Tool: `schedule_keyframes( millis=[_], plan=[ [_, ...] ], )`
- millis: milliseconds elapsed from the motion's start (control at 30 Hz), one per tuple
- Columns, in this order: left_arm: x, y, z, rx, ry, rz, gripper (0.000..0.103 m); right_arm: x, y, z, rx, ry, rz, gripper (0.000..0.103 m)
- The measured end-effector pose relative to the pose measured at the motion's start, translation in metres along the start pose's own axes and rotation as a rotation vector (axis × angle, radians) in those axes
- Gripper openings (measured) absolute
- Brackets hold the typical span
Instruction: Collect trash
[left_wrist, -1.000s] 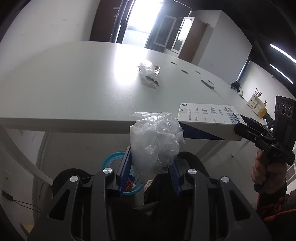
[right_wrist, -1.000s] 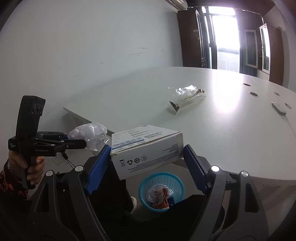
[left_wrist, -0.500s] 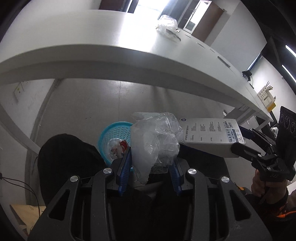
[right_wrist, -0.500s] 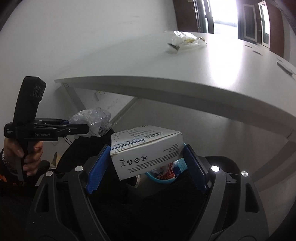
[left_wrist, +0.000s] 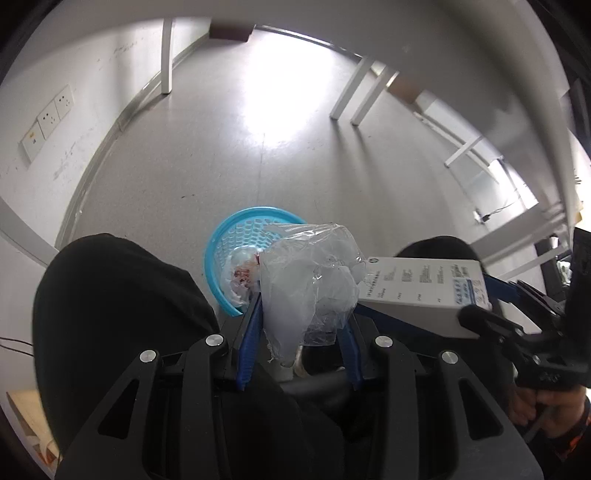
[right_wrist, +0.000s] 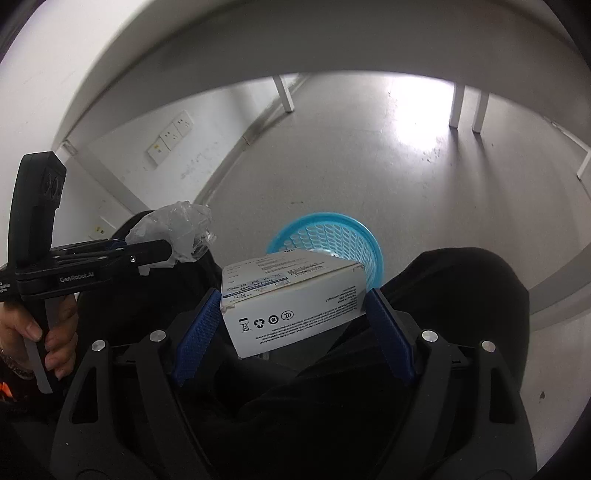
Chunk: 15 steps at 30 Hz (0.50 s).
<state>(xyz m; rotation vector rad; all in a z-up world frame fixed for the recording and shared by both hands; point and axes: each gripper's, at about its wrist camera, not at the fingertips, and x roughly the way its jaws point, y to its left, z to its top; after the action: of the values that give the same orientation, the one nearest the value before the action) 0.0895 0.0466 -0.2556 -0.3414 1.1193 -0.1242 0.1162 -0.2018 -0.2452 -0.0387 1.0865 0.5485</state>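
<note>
My left gripper is shut on a crumpled clear plastic bag; it also shows in the right wrist view. My right gripper is shut on a white cardboard box, which also shows in the left wrist view. Both are held below the table, above and just short of a blue mesh trash basket on the floor; the basket also shows in the right wrist view. Some wrappers lie inside it.
The white table's underside arches overhead, with white legs around. The person's black-clad knees flank the basket. Wall sockets are on the left wall. Grey floor lies beyond the basket.
Both grippers have dropped from table height to below the table edge and tilted down toward the basket, still holding the bag and the box.
</note>
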Motion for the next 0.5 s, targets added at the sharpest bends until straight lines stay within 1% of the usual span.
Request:
schedule_keyframes(
  millis=[133, 367, 500],
  plan=[
    [0.030, 0.009, 0.008, -0.040, 0.048, 0.011, 0.038, 0.028, -0.008, 0.006, 0.051, 0.055, -0.003, 0.076],
    [0.067, 0.017, 0.024, -0.078, 0.077, 0.023, 0.038, 0.070, -0.013, 0.021, 0.066, 0.116, -0.023, 0.076],
    [0.087, 0.026, 0.033, -0.139, 0.120, 0.027, 0.038, 0.088, -0.015, 0.028, 0.073, 0.145, -0.042, 0.076]
  ],
)
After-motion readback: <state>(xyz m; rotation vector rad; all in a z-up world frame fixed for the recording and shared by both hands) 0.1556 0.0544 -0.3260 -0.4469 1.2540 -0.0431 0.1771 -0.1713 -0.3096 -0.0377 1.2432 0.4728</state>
